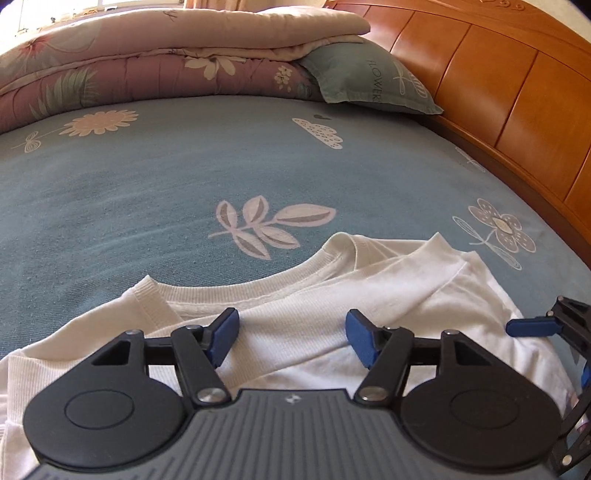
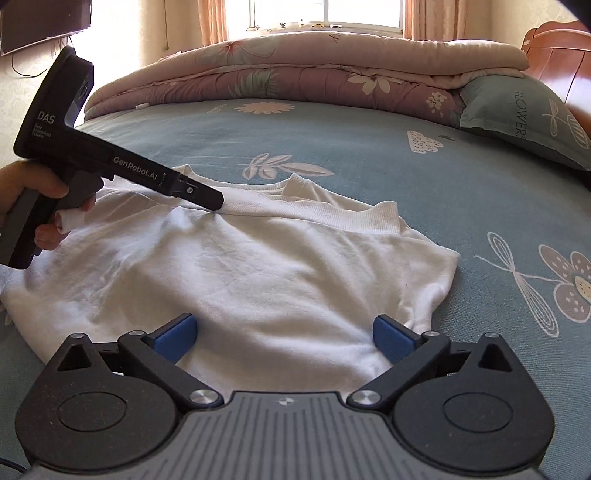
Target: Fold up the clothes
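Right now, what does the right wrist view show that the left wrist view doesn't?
Only the right wrist view: the hand gripping the left tool's handle, the window, a dark screen on the wall, and the right tongs, open over the shirt.

Only the left wrist view: the left tongs up close, open over the shirt near the collar, and the long run of headboard.

Both: white shirt, blue floral bedsheet, folded quilt, pillow.
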